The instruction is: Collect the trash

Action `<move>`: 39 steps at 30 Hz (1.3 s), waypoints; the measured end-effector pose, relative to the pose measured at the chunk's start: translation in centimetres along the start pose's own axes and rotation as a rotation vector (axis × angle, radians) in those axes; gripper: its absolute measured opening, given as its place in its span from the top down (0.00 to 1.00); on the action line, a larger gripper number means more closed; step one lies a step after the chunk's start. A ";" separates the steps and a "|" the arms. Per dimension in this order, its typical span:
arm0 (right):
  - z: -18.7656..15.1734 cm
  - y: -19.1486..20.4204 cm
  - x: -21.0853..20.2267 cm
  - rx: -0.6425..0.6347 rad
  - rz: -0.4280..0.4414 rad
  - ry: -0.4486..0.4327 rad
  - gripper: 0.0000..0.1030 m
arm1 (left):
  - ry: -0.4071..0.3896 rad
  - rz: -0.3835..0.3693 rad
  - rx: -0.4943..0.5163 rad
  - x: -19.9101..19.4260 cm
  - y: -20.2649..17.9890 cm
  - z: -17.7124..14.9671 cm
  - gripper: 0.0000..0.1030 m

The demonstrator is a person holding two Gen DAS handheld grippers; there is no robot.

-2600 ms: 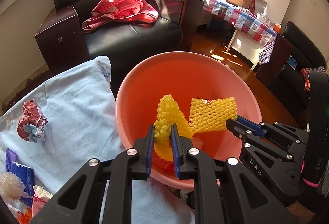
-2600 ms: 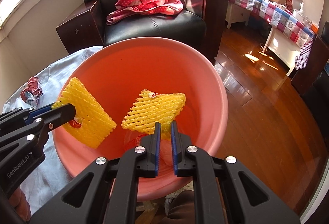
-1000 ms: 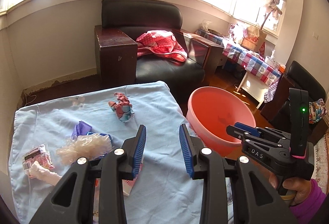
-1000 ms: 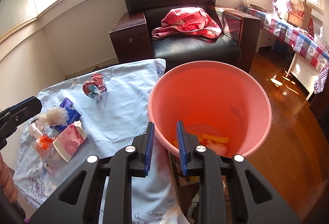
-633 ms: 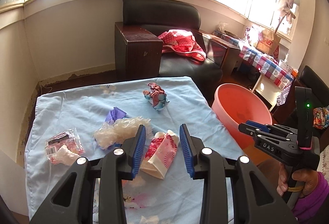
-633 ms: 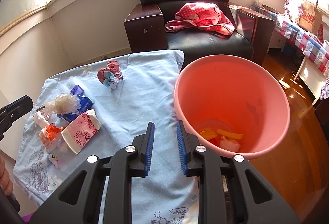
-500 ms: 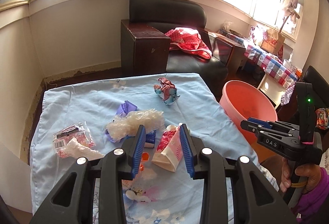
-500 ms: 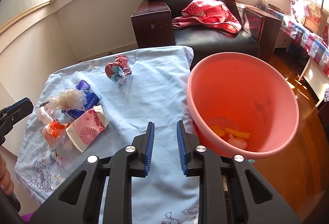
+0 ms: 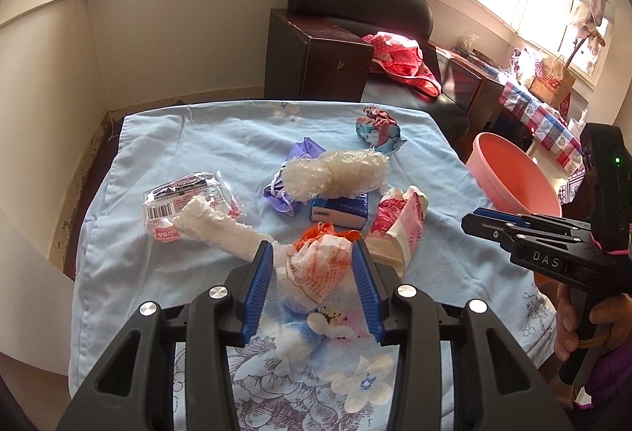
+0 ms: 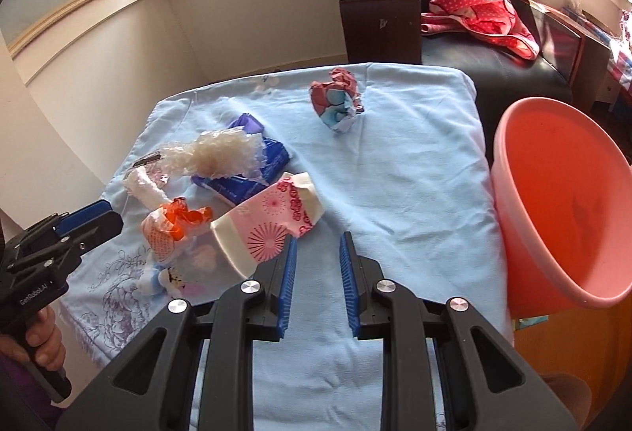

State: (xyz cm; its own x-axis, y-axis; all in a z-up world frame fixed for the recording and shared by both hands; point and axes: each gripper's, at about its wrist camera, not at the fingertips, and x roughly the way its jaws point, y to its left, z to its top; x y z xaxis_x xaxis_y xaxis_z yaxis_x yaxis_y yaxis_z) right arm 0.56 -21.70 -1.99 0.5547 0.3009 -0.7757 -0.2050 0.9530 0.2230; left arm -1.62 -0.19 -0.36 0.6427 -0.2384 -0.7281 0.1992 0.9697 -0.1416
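Observation:
A crumpled orange-and-white wrapper (image 9: 322,265) lies on the blue cloth between the fingers of my left gripper (image 9: 314,273). Its jaws are opening and the pads flank the wrapper without pressing it. My right gripper (image 10: 318,245) stands open over bare cloth, its left finger beside a flattened pink carton (image 10: 268,225). Around them lie a white foam net (image 9: 335,174), a blue packet (image 9: 341,211), a crumpled red-and-blue paper (image 10: 335,103), a clear barcode wrapper (image 9: 185,198) and a white foam strip (image 9: 217,233). The pink bin (image 10: 561,194) stands off the table's right edge.
The table carries a light blue flowered cloth (image 10: 395,174). Behind it stands a black armchair (image 10: 474,47) with a red dotted cloth on the seat. A wall runs along the left. A hand holds each gripper's handle at the frame edges.
Both grippers moved from over the bin to the pile of trash on the table. The left jaws widened and now flank the orange-and-white wrapper. The bin slid to the right of both views.

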 end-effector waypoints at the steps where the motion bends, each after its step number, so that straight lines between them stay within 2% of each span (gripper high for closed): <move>1: 0.0 0.5 0.1 -0.008 0.012 0.005 0.78 | 0.004 0.001 -0.006 0.1 0.2 -0.1 0.61; 7: 0.7 2.7 0.7 -0.058 0.041 0.012 0.78 | 0.021 -0.001 -0.020 0.6 1.1 -0.6 0.61; 12: 1.7 3.3 0.8 -0.076 0.042 -0.004 0.78 | 0.036 -0.047 -0.011 1.0 0.8 -1.3 0.61; 21: 2.7 3.4 1.4 -0.090 0.045 0.003 0.78 | 0.059 -0.033 0.019 4.0 0.1 -1.6 0.59; 22: 2.9 3.3 1.5 -0.091 0.045 0.002 0.78 | 0.054 -0.039 0.017 4.1 0.2 -1.6 0.61; 23: 3.1 3.3 1.5 -0.091 0.046 0.002 0.78 | 0.055 -0.052 0.015 4.2 0.2 -1.7 0.71; 28: 4.5 3.2 2.1 -0.087 0.088 0.003 0.78 | 0.038 -0.080 0.003 3.8 0.6 -2.0 0.80; 29: 4.8 3.3 2.3 -0.087 0.098 0.003 0.74 | 0.038 -0.086 -0.001 3.6 0.7 -2.1 0.80; 30: 5.1 3.4 2.5 -0.090 0.110 0.003 0.64 | 0.038 -0.092 -0.003 3.4 0.7 -2.2 0.80; 31: 5.4 3.5 2.6 -0.092 0.130 0.000 0.60 | 0.036 -0.095 -0.004 3.2 0.8 -2.2 0.80; 35: 6.6 3.9 3.6 -0.107 0.162 -0.007 0.58 | 0.025 -0.106 -0.001 2.4 0.9 -2.4 0.80; 39: 7.5 4.1 5.5 -0.104 0.183 0.026 0.57 | 0.020 -0.105 -0.006 1.9 1.1 -2.5 0.80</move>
State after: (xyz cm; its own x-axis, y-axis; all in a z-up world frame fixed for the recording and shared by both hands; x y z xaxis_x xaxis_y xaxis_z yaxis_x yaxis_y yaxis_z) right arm 8.79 -15.84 -0.90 0.4802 0.4660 -0.7431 -0.3835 0.8735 0.3000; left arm -2.00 0.52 -3.57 0.6034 -0.3373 -0.7226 0.2598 0.9399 -0.2217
